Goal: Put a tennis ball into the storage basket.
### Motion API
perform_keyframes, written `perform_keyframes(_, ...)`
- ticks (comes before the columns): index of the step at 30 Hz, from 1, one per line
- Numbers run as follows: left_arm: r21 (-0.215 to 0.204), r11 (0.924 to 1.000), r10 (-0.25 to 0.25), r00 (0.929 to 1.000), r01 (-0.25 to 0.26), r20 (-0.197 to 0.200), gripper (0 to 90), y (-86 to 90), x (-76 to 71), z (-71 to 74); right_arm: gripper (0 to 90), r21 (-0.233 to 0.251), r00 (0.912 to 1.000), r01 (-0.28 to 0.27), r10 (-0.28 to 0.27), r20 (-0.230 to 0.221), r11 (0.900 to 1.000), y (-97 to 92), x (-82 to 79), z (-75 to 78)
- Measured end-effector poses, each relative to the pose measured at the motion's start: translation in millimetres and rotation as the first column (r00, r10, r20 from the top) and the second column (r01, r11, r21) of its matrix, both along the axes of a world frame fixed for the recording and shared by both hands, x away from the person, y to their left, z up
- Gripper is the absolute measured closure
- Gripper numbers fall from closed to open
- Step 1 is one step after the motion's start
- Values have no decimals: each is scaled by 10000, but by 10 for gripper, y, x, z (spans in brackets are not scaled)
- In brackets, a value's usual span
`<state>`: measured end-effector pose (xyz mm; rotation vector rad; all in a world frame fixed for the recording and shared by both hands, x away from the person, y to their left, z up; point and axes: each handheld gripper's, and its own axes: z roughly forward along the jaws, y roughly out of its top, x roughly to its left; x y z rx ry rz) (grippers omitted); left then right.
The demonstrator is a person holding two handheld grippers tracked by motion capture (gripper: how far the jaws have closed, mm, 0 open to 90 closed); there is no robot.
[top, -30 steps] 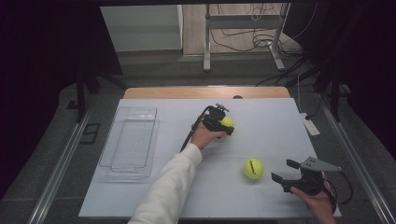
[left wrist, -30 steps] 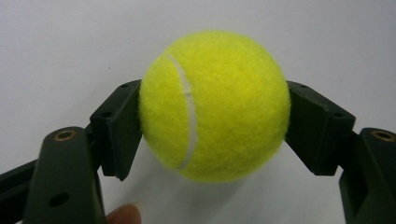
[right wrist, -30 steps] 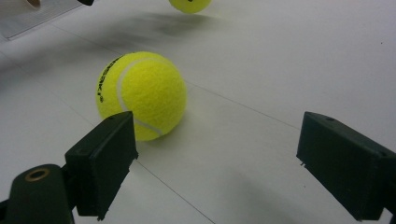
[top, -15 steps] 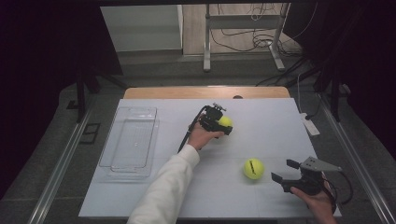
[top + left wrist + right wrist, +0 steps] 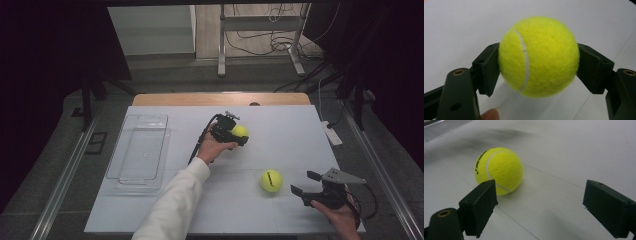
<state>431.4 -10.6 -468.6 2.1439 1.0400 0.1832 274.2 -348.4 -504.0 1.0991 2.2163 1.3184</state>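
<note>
High view: the left hand-held gripper (image 5: pixel 234 134) is clamped on a tennis ball (image 5: pixel 240 131) over the middle of the white bench (image 5: pixel 280 125), its black body hiding the lower part of that ball. A second tennis ball (image 5: pixel 271 180) lies on the bench toward the near right. Just beside it, apart from it, the right hand-held gripper (image 5: pixel 311 184) stands with jaws spread wide and nothing between them. The right hand (image 5: pixel 340 215) is cut off by the bottom edge, and the white sleeve (image 5: pixel 172 205) of the left arm also runs out of frame. A clear plastic tray (image 5: pixel 140 150) sits at the left, hard to make out against the pale surface. Compared with a second ago, the left gripper and its ball have shifted slightly up the picture; the right gripper and the loose ball have stayed put. Count: two balls, two grippers, one tray.

Left gripper view: both pads press the sides of the held ball (image 5: pixel 539 56), which covers much of the bench behind it; a fingertip (image 5: pixel 491 114) is cropped at the bottom edge.

Right gripper view: the loose ball (image 5: pixel 499 170) rests on the bench beyond the open jaws, toward the left one, which overlaps its lower edge. Its black lettering is too small to read. The tray's corner (image 5: pixel 441 127) is cut off at top left.
</note>
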Motion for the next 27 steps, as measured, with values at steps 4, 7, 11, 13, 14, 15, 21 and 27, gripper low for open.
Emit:
perform_keyframes(4,-5,10000,-9,9999,9,120,269,-6,-30,36,121,7,10000,11,-11,11,10000,-4,-2,2)
perform_keyframes(7,121,9999,-84,9994,80,322,269,7,-59,69,121,6,10000,-6,6,20,10000,2,-3,4)
perform_keyframes(11,54,10000,-86,9986,84,528,269,48,-91,106,121,-5,10000,-28,28,25,10000,4,-1,4)
perform_keyframes(13,73,9999,-77,9984,73,559,269,65,-98,116,121,13,10000,-20,19,23,10000,4,1,4)
perform_keyframes(14,63,10000,-36,9984,32,561,269,80,-104,124,121,20,10000,-13,13,21,10000,3,2,4)
perform_keyframes(15,37,10000,-15,9983,13,580,269,89,-107,128,121,18,10000,-15,15,22,10000,4,2,5)
perform_keyframes(21,-186,9998,42,9977,-29,678,269,141,-142,158,121,-8,10000,-37,37,27,10000,8,2,3)
perform_keyframes(27,-321,9995,25,9967,1,810,269,175,-174,188,121,-23,10000,-30,30,30,10000,8,3,2)
